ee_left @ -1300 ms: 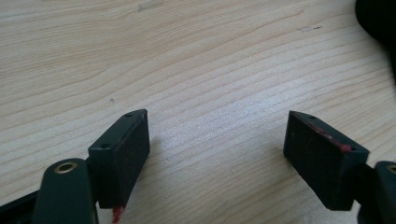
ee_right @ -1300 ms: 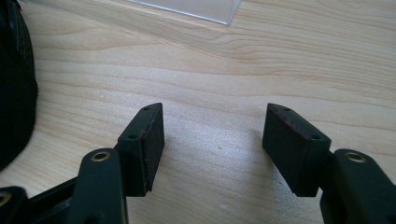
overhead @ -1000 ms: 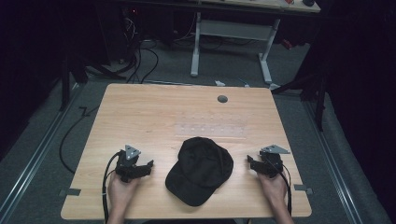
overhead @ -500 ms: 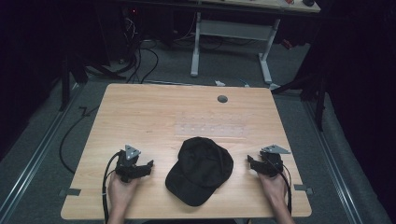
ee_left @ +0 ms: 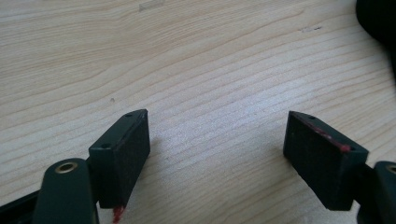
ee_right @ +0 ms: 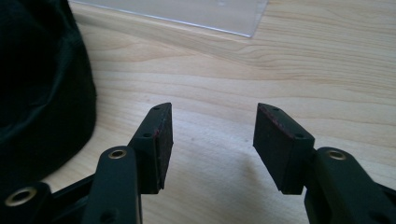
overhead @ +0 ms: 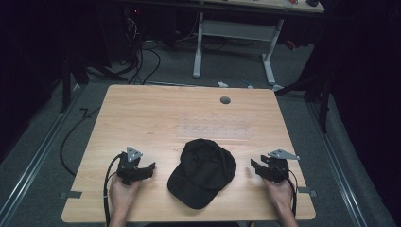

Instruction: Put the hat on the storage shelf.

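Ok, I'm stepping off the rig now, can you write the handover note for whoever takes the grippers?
Left gripper: open, empty, low over the table, left of the cap.
Right gripper: open, empty, right of the cap, apart from it.
Cap: black, lying near the front edge between the two grippers, brim toward the person. A clear plastic sheet lies flat behind it.
Done: nothing visible; the cap is untouched.
Left: probably close in from both sides and grip the cap.

Left gripper [ee_left: 217,144] low over bare wooden tabletop [ee_left: 201,60], jaws spread wide with nothing between, red smears on pad [ee_left: 322,161] edges, dark cap [ee_left: 379,18] edge ahead and off to right jaw's side, clear of it.
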The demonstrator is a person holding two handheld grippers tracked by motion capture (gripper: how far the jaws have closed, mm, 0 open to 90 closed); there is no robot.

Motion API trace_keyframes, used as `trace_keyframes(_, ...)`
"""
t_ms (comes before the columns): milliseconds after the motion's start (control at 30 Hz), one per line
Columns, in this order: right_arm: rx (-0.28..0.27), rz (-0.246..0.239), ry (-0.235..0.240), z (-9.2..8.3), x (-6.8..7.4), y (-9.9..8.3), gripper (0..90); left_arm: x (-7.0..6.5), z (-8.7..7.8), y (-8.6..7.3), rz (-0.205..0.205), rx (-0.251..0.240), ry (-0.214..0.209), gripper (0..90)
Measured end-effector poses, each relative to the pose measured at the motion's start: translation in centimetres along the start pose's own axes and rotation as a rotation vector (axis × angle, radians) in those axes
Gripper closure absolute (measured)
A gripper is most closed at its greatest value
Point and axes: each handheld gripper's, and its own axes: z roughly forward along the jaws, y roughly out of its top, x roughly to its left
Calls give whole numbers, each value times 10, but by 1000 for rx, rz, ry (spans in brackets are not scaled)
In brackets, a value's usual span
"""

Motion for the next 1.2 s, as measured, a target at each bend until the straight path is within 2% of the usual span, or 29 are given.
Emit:
trace_keyframes(133, -8, -18, 9, -3, 5, -1, 484, 0, 0, 0, 0, 0, 0, 232)
trace_keyframes(167, -21, -20, 29, -7, 9, 0, 493, 0, 0, 0, 1, 1, 0, 232)
trace_keyframes(433, -52, -37, 61, -17, 21, 2, 497, 0, 0, 0, 1, 1, 0, 232)
trace_keyframes(533, -63, -48, 62, -18, 26, 3, 485, 0, 0, 0, 1, 1, 0, 232)
trace_keyframes(867, -76, -68, 107, -20, 40, 11, 476, 0, 0, 0, 3, 0, 1, 232)
trace_keyframes(1033, -59, -113, 115, -17, 52, 17, 480, 0, 0, 0, 3, 0, 1, 232)
trace_keyframes(1200, -48, -118, 128, -11, 58, 20, 477, 0, 0, 0, 3, 0, 1, 231)
